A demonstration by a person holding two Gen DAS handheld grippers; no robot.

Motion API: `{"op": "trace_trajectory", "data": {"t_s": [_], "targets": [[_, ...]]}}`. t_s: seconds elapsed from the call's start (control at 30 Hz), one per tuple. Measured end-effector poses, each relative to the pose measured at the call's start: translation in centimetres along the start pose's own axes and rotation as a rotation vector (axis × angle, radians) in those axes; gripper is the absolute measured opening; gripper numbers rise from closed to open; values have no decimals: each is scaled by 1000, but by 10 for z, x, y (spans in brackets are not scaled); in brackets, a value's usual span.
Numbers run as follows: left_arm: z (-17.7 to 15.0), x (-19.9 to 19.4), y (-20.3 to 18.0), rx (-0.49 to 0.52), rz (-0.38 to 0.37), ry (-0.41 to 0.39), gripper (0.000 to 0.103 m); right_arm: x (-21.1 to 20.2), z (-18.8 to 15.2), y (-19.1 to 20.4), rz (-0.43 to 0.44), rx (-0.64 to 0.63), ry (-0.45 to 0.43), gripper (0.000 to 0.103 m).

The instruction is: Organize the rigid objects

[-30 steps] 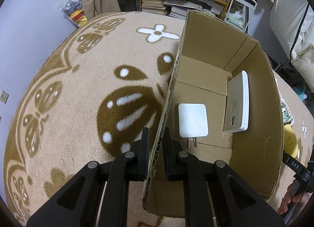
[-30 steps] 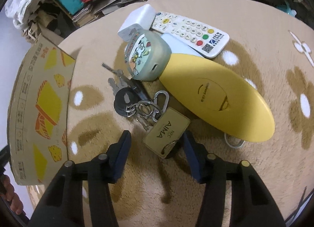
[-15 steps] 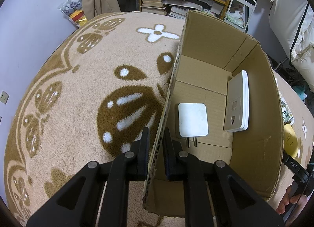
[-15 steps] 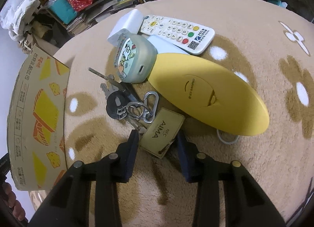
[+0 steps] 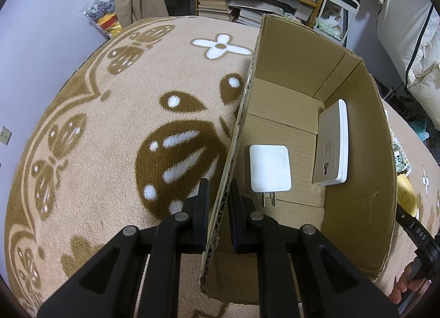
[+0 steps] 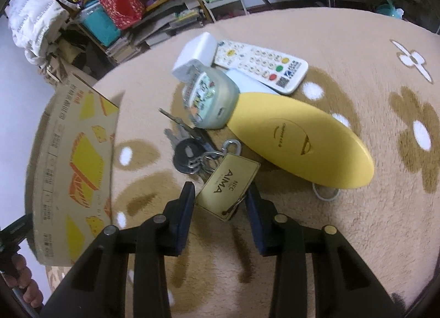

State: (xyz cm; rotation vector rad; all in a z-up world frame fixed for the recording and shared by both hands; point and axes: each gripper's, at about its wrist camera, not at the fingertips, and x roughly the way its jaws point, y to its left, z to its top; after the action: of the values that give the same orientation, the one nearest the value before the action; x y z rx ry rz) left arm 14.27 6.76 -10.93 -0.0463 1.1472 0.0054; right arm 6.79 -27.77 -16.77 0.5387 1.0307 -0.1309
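From the left wrist camera, the left gripper (image 5: 218, 199) is pinched tight on the near wall of the cardboard box (image 5: 357, 180). One finger is outside the wall and one is inside. The box sits on a fluffy tan rug (image 5: 110, 139) with brown shapes. In the box, a white plug block (image 5: 269, 168) lies flat on the bottom, its prongs toward the gripper. A flat white and grey device (image 5: 332, 144) leans up against the far side wall. Some fingers (image 5: 407, 285) show at the lower right edge.

From the right wrist camera, the right gripper (image 6: 220, 202) has a gold key tag (image 6: 228, 186) between its two fingers. The left finger touches the tag, but I cannot tell if the right one does. The tag hangs on a bunch of keys (image 6: 189, 153) on the rug. Just past the keys are a long yellow case (image 6: 299, 142), a small grey case with cartoons (image 6: 211, 101), a white remote (image 6: 261, 66) and a white block (image 6: 195, 55). The box stands off to the left.
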Motion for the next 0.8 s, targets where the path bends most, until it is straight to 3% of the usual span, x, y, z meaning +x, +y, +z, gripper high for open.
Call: {"op": "trace_trajectory", "data": {"t_s": [0.8], "targets": [[1,-1,1,-8,3,1,12,-45,11,39,69,-91,-129,40]]}}
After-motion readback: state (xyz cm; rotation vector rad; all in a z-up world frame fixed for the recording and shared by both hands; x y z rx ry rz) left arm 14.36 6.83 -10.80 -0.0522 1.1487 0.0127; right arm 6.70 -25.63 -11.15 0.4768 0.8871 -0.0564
